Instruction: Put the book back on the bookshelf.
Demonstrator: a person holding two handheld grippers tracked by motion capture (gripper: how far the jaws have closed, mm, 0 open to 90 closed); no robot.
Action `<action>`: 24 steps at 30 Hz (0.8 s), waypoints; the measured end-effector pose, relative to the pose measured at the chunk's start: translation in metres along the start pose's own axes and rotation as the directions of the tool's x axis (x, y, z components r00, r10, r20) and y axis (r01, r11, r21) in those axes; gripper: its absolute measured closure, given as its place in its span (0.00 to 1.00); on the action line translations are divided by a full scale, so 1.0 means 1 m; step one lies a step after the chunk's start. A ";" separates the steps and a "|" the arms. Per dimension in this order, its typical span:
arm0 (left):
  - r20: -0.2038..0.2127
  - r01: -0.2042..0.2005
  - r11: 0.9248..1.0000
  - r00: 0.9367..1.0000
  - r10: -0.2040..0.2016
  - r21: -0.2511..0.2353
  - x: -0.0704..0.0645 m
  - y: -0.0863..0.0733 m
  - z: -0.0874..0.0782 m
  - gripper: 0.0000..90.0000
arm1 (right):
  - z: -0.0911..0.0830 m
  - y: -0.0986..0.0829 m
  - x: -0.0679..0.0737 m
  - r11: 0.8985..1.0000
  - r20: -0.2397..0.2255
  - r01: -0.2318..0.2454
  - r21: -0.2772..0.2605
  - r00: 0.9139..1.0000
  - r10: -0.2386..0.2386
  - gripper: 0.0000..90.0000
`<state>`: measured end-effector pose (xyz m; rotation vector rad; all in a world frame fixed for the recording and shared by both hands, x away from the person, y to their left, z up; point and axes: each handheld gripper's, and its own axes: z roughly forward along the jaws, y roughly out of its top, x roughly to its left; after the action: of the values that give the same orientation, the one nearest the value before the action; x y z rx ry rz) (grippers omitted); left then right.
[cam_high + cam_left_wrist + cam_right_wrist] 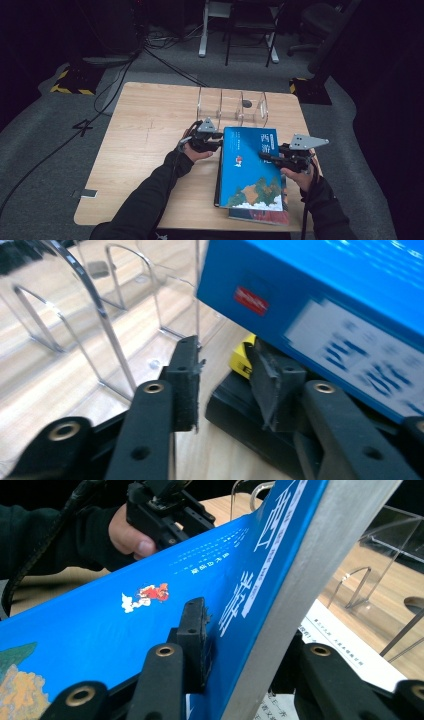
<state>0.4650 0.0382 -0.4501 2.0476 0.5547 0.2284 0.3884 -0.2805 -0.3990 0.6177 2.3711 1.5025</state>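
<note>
A blue book [250,165] with a painted landscape on its cover is tilted up off a small stack of books [260,216]. My right gripper [270,158] is shut on its right edge; in the right gripper view [245,630] one jaw presses on the blue book's cover [100,625] and the other sits behind the grey page edge. My left gripper [216,142] is at the book's left side, near the spine. In the left gripper view its jaws [227,385] stand open, with the blue book's spine [325,300] above the right jaw and a black book [240,415] below.
A clear acrylic book stand [232,107] with several dividers stands just behind the books, close to the left gripper [75,315]. The wooden table [145,130] is bare to the left. Chairs and cables lie on the floor beyond.
</note>
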 end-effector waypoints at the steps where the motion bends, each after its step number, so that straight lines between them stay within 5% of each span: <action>1: -0.004 -0.007 1.000 1.000 0.007 0.000 0.000 0.003 0.000 0.75 | -0.001 0.001 0.000 1.000 0.004 0.001 -0.005 1.000 -0.001 0.75; 12: 0.040 0.015 0.996 0.999 -0.011 -0.085 0.008 0.030 -0.003 0.91 | -0.013 0.015 0.002 0.995 0.042 0.061 -0.073 0.997 -0.058 0.75; 16: 0.055 0.023 0.990 0.998 -0.016 -0.141 0.006 0.045 -0.010 0.99 | -0.020 0.022 0.002 0.991 0.063 0.083 -0.101 0.995 -0.077 0.76; 24: 0.073 0.003 0.982 0.997 0.011 -0.188 0.000 0.071 -0.024 1.00 | -0.031 0.036 0.005 0.985 0.072 0.131 -0.110 0.990 -0.123 0.76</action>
<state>0.4768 0.0262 -0.3767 1.8662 0.4659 0.1995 0.3776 -0.2894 -0.3533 0.4718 2.2126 1.5265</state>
